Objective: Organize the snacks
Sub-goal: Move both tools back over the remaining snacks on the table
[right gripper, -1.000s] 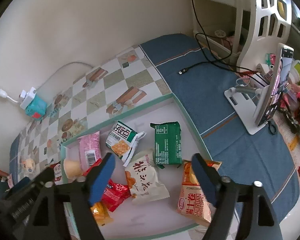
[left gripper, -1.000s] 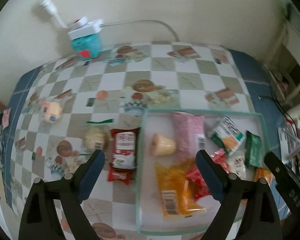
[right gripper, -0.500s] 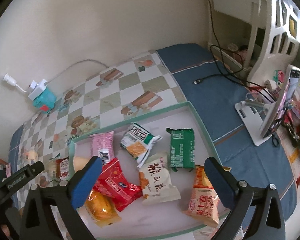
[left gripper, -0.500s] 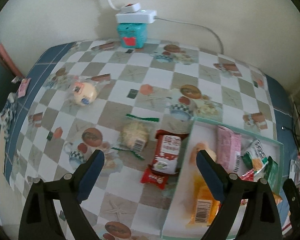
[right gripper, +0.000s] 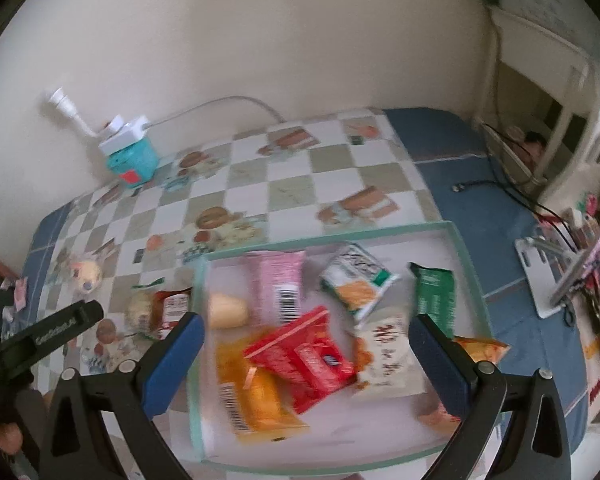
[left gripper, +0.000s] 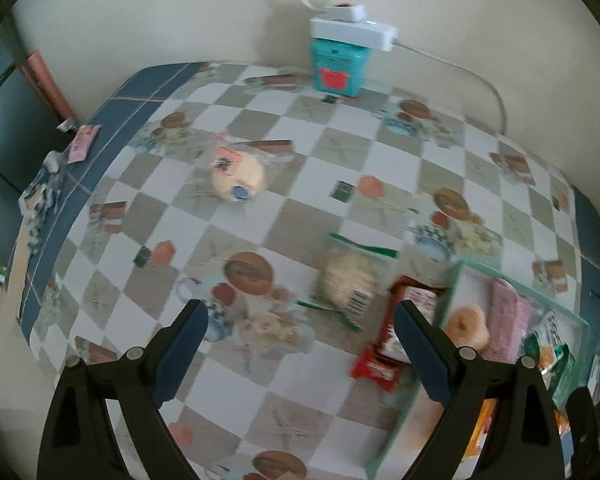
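Over the last second I have swung the left hand-held gripper [left gripper: 300, 338] away from the tray [left gripper: 456, 276] and out over the checkered counter [left gripper: 308, 152], so the tray that filled its view now sits at the right edge and the loose snacks have come toward the middle. Its jaws stand wide apart with nothing between them. The right hand-held gripper [right gripper: 306, 354] has drawn back and tilted, also apart and empty, hovering above the tray, which already holds most of the packets: the pink one [right gripper: 280, 284], the red one [right gripper: 308, 356], the orange one [right gripper: 252, 392] and the green one [right gripper: 434, 298] among them. Three things are left outside: the pale bun with green-edged wrap [left gripper: 346, 282] just beyond the left gripper's reach, the red packet [left gripper: 400, 332] touching the tray's outer wall, and a round wrapped bun [left gripper: 238, 178] farther off toward the wall (both views are motion-blurred, so labels are unreadable). I judge the shift means the left side is lining up for the nearest bun next.
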